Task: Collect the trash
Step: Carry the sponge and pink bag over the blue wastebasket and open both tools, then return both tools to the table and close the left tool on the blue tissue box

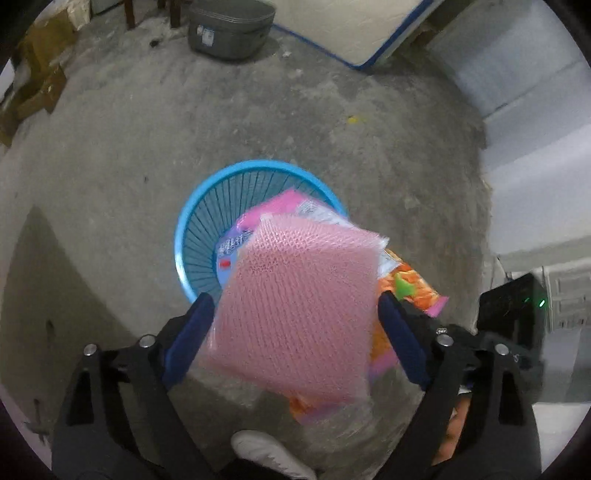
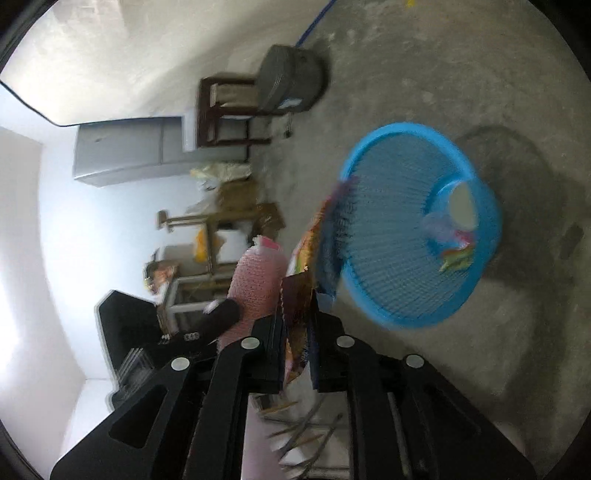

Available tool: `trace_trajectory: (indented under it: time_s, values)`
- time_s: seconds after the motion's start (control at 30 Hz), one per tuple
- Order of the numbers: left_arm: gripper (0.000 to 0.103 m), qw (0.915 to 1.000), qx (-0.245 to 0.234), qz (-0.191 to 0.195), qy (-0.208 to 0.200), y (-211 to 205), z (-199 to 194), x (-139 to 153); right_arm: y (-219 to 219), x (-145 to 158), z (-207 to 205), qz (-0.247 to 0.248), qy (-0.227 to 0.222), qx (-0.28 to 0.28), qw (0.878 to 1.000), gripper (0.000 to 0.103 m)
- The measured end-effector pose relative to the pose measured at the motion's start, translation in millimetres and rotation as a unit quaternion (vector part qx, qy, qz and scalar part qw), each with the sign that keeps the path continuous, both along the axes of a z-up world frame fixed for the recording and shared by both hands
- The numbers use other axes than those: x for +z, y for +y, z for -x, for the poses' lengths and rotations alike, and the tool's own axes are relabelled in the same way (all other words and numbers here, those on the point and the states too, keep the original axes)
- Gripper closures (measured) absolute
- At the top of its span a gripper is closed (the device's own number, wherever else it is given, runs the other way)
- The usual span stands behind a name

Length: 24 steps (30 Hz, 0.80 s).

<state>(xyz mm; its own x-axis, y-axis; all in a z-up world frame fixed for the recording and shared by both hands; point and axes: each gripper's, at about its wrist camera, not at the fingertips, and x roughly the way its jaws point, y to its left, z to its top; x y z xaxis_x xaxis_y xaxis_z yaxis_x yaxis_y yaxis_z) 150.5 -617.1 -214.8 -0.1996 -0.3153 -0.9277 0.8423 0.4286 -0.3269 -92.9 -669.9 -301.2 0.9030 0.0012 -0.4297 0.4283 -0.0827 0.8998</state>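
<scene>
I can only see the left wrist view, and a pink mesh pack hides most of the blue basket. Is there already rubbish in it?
Observer: Yes. The right wrist view shows a few colourful wrappers lying at the bottom of the blue basket.
Visitor: And what holds that orange packet beside the pink one?
Observer: The right gripper is shut on that snack wrapper, held edge-on near the basket's rim.

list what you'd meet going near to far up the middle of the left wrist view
white shoe → pink mesh pack → blue basket → bare concrete floor → grey case
</scene>
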Motion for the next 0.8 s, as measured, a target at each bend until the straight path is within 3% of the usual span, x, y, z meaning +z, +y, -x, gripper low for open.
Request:
trace_trajectory:
  time_s: [0.03, 0.07, 0.17, 0.23, 0.37, 0.57, 0.7, 0.8]
  values:
    - [0.015, 0.9999, 0.010, -0.010, -0.001, -4.8, -2.8, -12.6, -4.3, -24.6, -1.0, -0.013, 0.025, -0.008, 1.000, 0.066]
    - [0.015, 0.9998, 0.017, -0.013, -0.003, -4.9, -3.6, -17.7, -6.5, -37.3, -0.5, -0.021, 0.038, -0.008, 0.999, 0.059]
    - [0.015, 0.9994, 0.033, -0.012, 0.001, -5.0, -5.2, -21.3, -6.8, -77.5, 4.2, -0.058, 0.098, -0.010, 0.993, 0.057]
    - [0.015, 0.9993, 0.036, 0.003, 0.006, -1.2, -6.6, -14.6, -5.3, -81.1, 12.0, -0.053, 0.106, -0.013, 0.993, 0.055]
    - [0.015, 0.9991, 0.033, 0.025, -0.011, 6.4, -11.5, 14.7, -4.7, -62.7, 32.9, -0.024, 0.109, -0.027, 0.993, 0.051]
    - [0.015, 0.9960, 0.034, 0.079, -0.024, 41.2, -30.0, 98.4, -3.1, -17.8, 50.5, 0.030, 0.118, -0.013, 0.992, 0.051]
    - [0.015, 0.9913, 0.042, 0.121, -0.028, 95.8, -47.2, 161.8, 14.3, 24.7, 50.8, 0.075, 0.117, 0.015, 0.990, 0.051]
    - [0.015, 0.9848, 0.056, 0.159, -0.043, 165.2, -57.5, 208.5, 34.6, 61.1, 44.2, 0.113, 0.111, 0.044, 0.986, 0.050]
